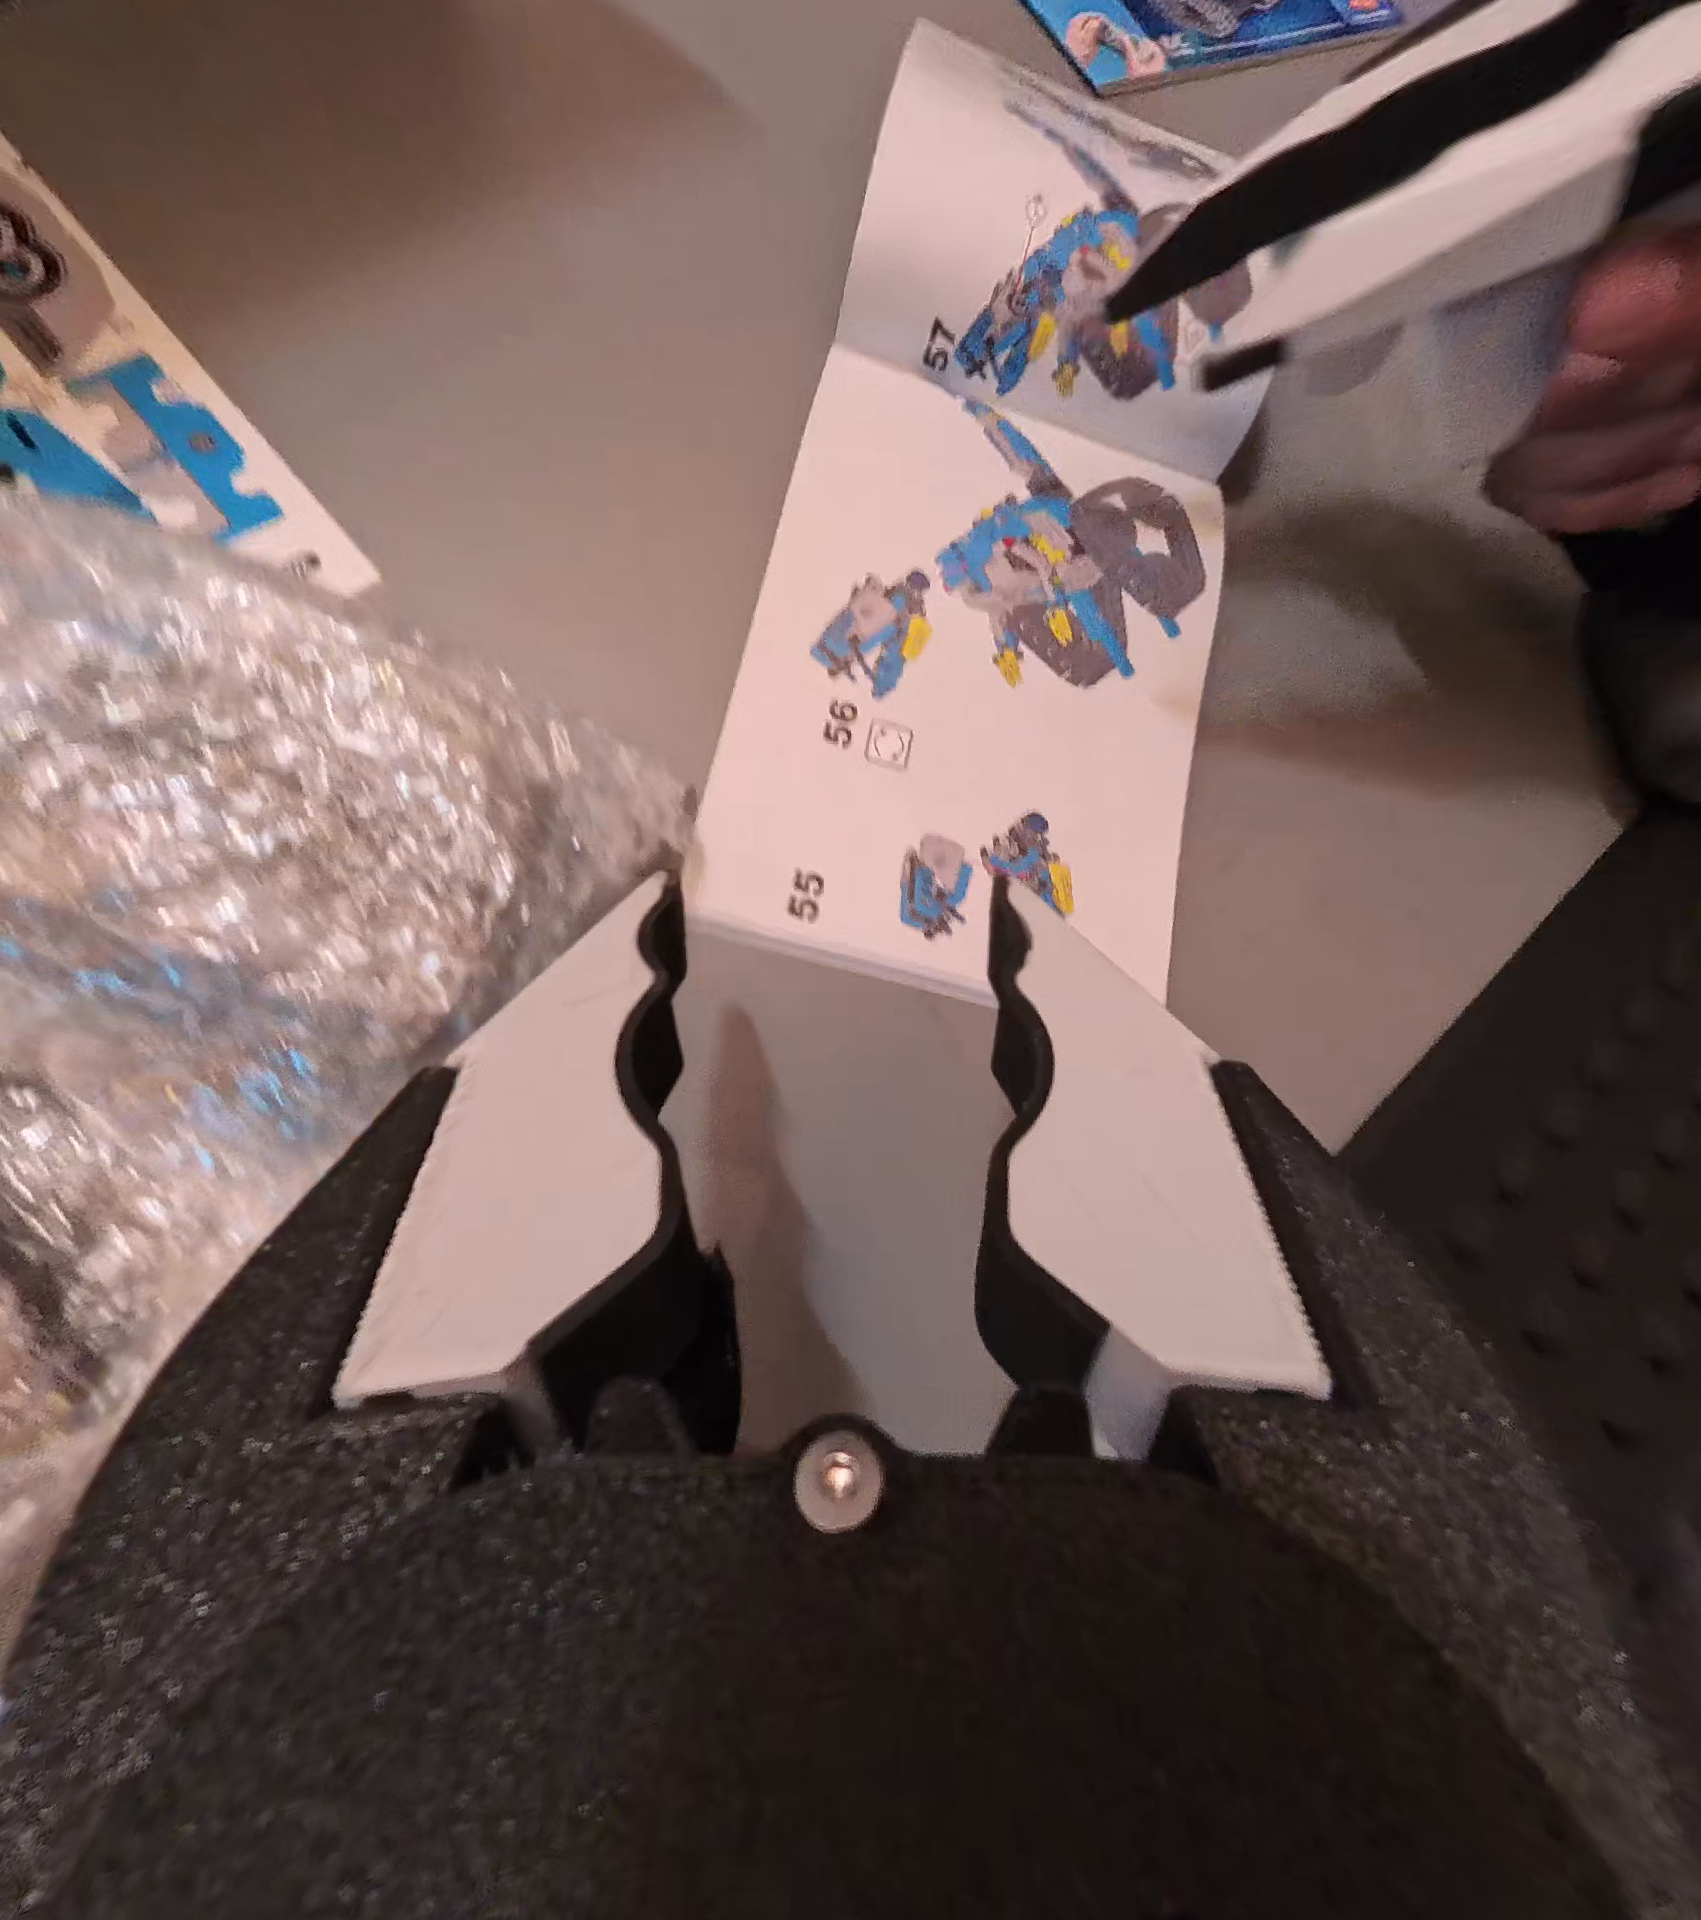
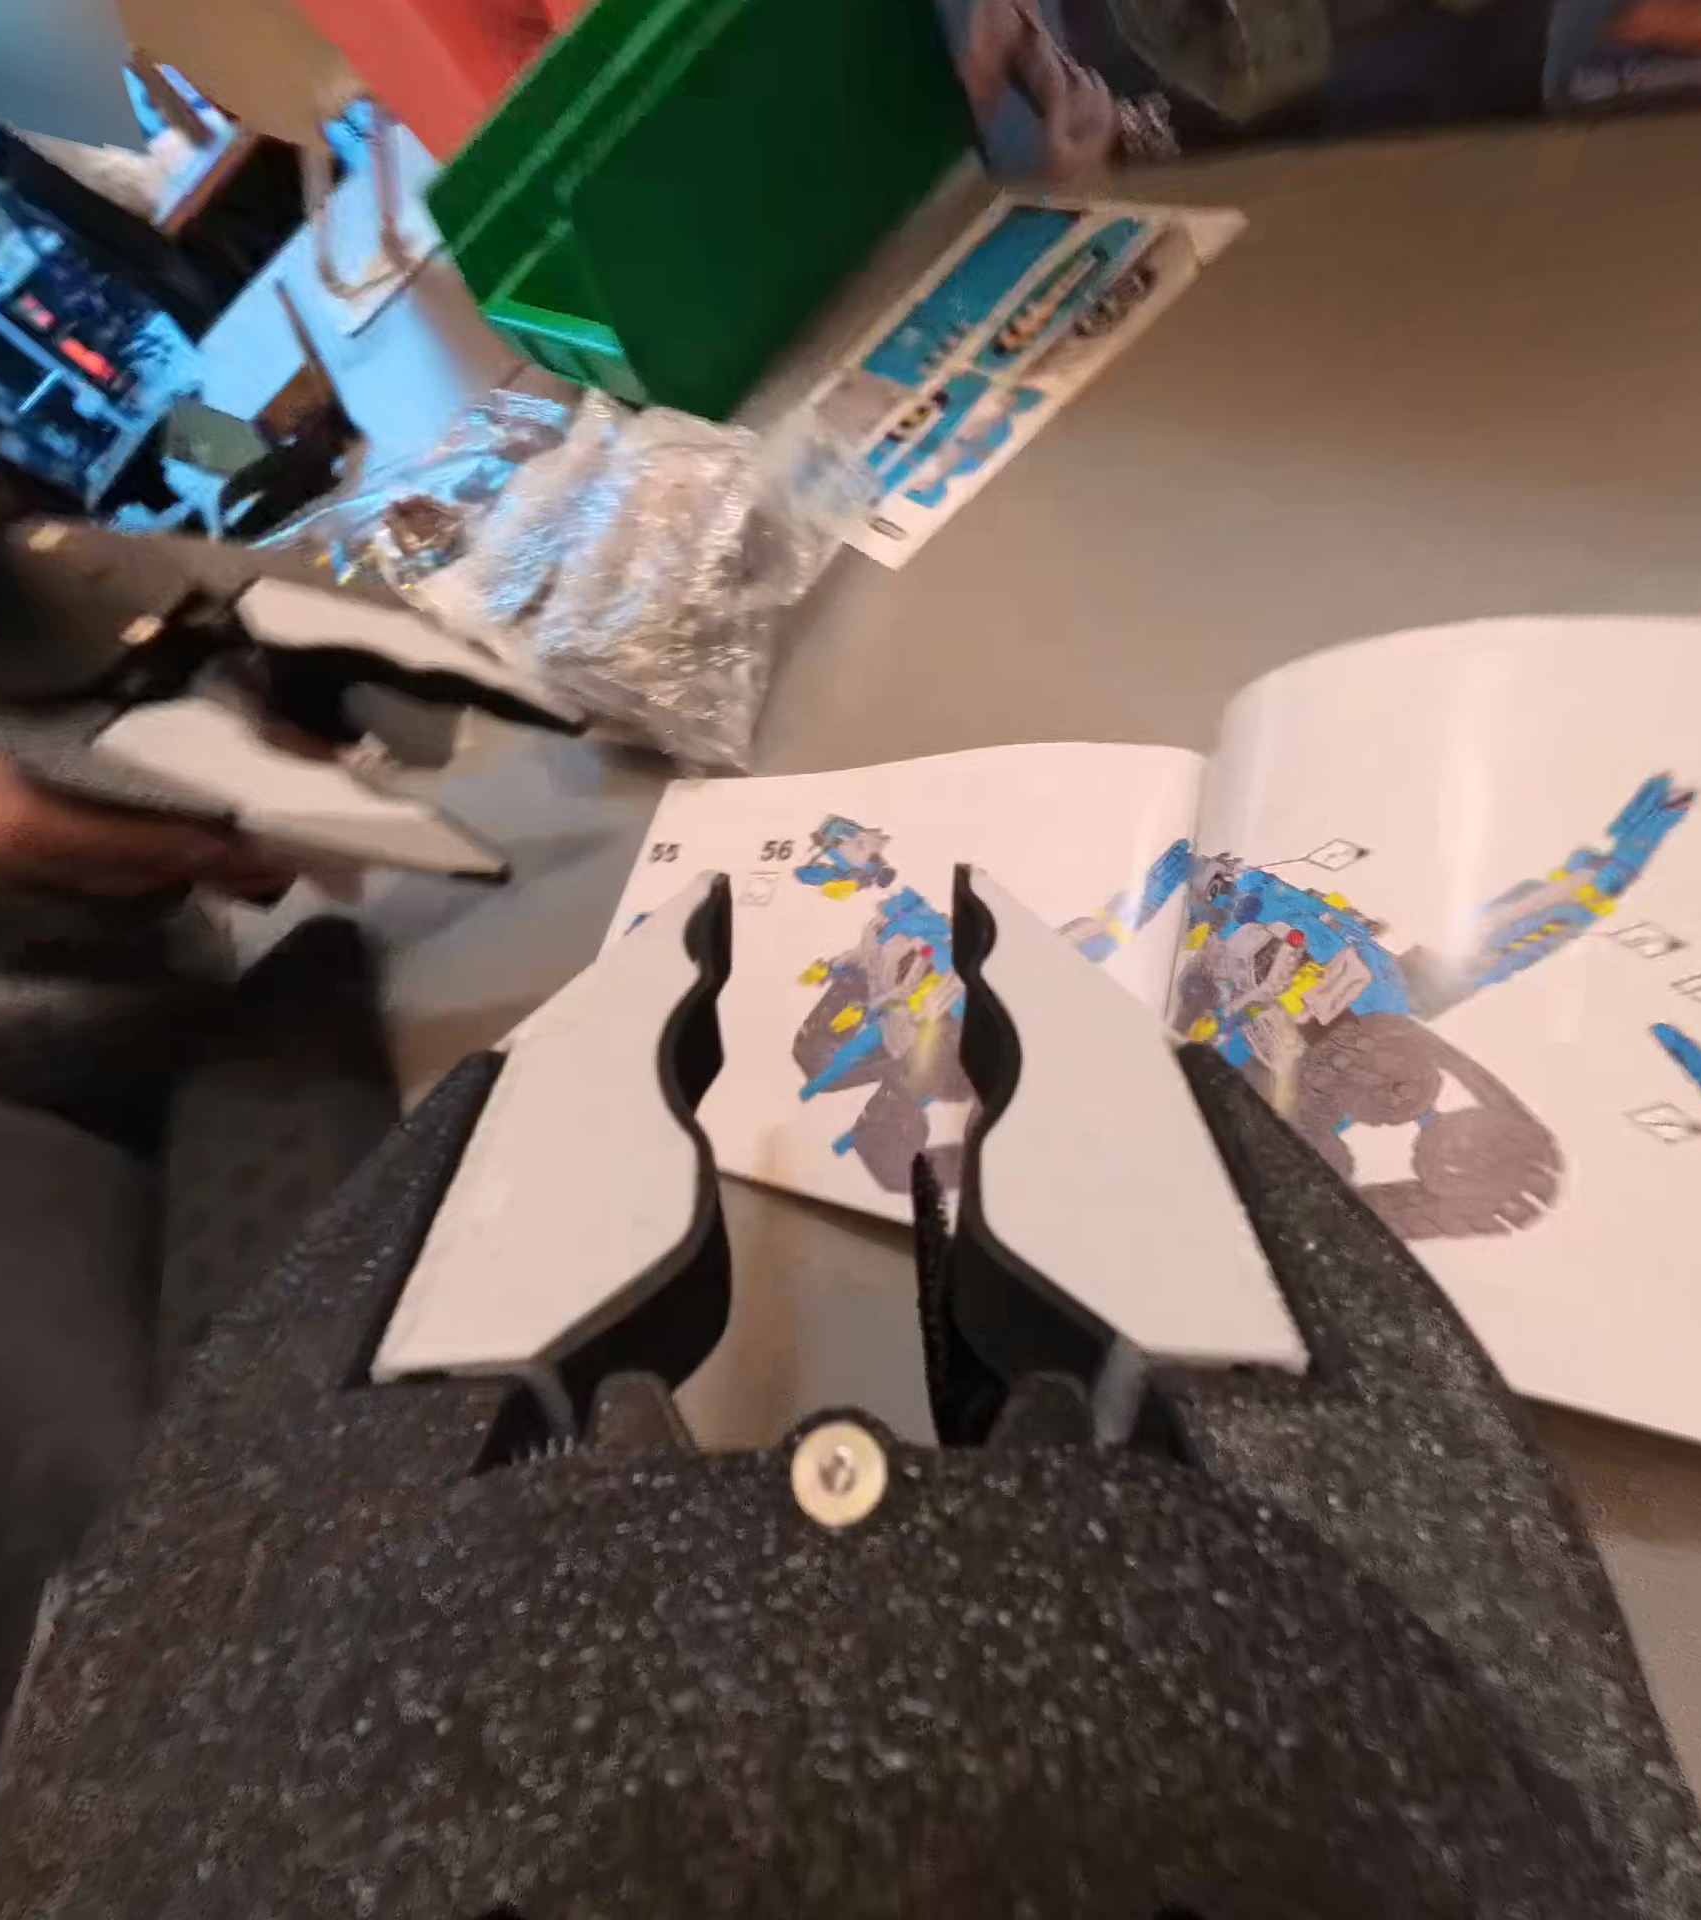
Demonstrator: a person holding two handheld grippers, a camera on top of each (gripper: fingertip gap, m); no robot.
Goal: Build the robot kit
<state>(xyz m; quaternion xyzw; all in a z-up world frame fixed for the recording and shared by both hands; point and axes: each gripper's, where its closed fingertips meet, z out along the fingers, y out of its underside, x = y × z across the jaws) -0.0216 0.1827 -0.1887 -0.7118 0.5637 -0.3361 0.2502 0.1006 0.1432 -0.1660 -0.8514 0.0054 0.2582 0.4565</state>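
Landmark: open instruction booklet [image 1: 971,665] flat on the worktop [image 1: 534,343]. Left of it lie a clear parts bag [image 1: 181,790] and a sticker sheet [image 1: 98,416]. Left hand-held gripper [image 1: 835,894] is released, empty, at the booklet's near edge, aligned with its long axis. Right hand-held gripper [image 2: 841,888] is released, empty, above the pages. Only the right wrist view shows a green bin [image 2: 680,197] beyond the booklet.

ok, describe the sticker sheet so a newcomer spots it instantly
Start at the green crate on the beige table. Just right of it, past the clear bags of parts, lies the sticker sheet: one flat sheet of teal shapes, unlike the open, folded instruction booklet.
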